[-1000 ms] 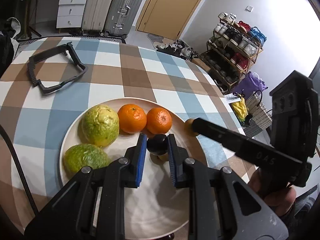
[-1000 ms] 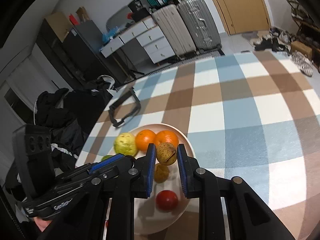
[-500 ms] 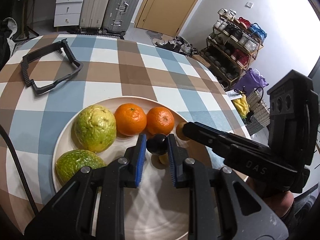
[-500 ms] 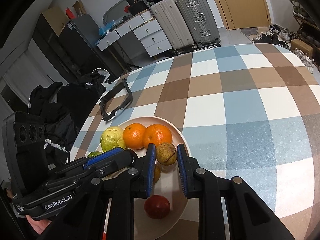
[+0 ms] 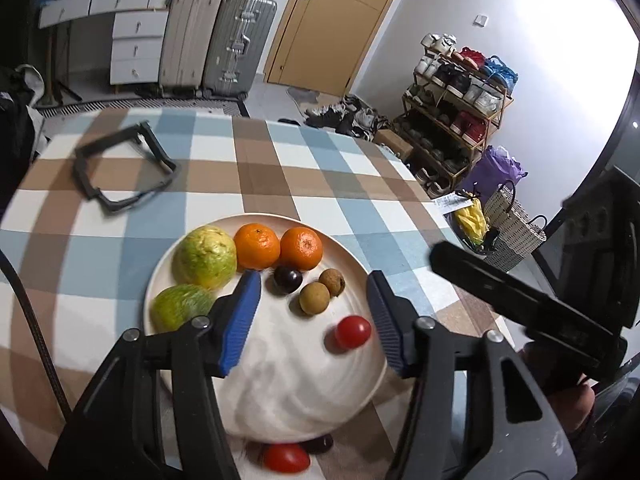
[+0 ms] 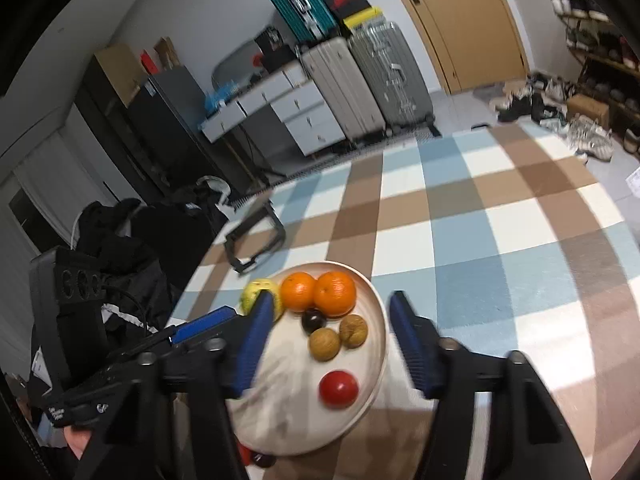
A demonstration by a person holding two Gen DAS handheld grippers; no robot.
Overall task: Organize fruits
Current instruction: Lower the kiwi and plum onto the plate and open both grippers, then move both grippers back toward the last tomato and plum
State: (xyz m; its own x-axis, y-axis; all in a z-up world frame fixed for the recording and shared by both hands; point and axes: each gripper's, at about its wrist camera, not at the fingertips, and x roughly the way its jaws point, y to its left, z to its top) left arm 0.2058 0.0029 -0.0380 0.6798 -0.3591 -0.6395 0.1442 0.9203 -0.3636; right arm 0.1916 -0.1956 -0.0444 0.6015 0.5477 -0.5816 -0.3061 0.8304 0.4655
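A cream plate (image 5: 288, 400) on the checked table holds two green-yellow fruits (image 5: 205, 257), two oranges (image 5: 300, 248), a dark plum (image 5: 288, 279), two brown longans (image 5: 315, 298) and a red tomato (image 5: 352, 332). My left gripper (image 5: 312, 320) is open and empty above the plate, raised over the small fruits. My right gripper (image 6: 330, 334) is also open and empty above the same plate (image 6: 376, 364); the plum (image 6: 313, 320), longans (image 6: 325, 344) and tomato (image 6: 338, 389) lie below it. The right gripper's body shows at the right of the left wrist view (image 5: 520, 304).
A red tomato (image 5: 286, 458) and a dark fruit (image 5: 320, 444) lie on the table by the plate's near rim. A black frame-like part (image 5: 120, 168) lies at the far left of the table. The table's right edge drops off toward a shoe rack and baskets.
Both grippers opened and pulled up and back. The left let go of the dark plum and the right let go of a longan; both fruits now lie on the plate.
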